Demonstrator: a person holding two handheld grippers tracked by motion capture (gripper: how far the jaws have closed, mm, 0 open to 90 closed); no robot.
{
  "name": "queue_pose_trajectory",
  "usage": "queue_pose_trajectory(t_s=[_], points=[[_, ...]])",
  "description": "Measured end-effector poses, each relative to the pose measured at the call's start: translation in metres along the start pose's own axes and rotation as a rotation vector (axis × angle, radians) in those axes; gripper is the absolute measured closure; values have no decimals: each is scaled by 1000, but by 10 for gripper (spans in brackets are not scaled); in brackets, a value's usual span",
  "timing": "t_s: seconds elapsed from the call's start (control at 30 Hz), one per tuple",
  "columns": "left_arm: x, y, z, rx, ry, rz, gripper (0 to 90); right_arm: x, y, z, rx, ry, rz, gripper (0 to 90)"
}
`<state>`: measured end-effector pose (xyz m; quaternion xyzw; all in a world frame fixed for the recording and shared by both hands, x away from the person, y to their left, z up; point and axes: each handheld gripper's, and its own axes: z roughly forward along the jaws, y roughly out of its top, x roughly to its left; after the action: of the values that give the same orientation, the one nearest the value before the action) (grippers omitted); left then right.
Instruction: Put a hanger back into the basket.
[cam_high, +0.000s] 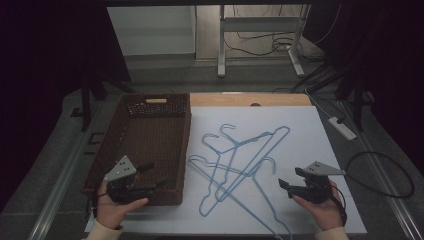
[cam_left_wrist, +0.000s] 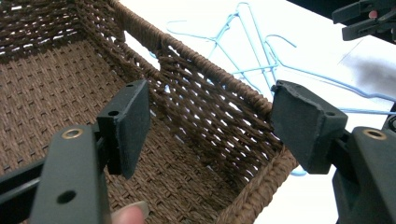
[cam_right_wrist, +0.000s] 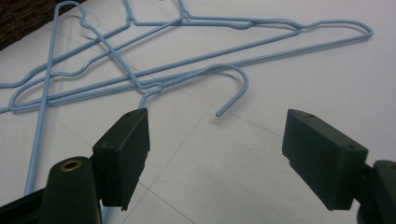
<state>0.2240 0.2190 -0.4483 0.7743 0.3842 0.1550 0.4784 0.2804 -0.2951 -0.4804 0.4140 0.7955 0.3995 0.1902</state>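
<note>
Apparently sorting: right gripper gaped wide, empty, near blue hangers tangled on the white board beside the basket; best pinch one hook. Left gripper open, straddling the basket rim.

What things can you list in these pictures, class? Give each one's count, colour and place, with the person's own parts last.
Woven wicker basket: one, brown, empty, left part of the table.
Thin wire coat hangers: about four, light blue, tangled on the white table top, right of the basket.
White table top: one, under the hangers.
Power strip: one, white, floor at right.
Left gripper: one, black, fingers apart, over the basket's near corner.
Right gripper: one, black, fingers apart, beside the hangers.
Hands: two, holding the grippers.
</note>
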Motion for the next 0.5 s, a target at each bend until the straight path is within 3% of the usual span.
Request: queue_pose_trajectory(t_s=[0.5], points=[[0,3,7,8,-23,11,306,22,33,13,130,29,-66,249]])
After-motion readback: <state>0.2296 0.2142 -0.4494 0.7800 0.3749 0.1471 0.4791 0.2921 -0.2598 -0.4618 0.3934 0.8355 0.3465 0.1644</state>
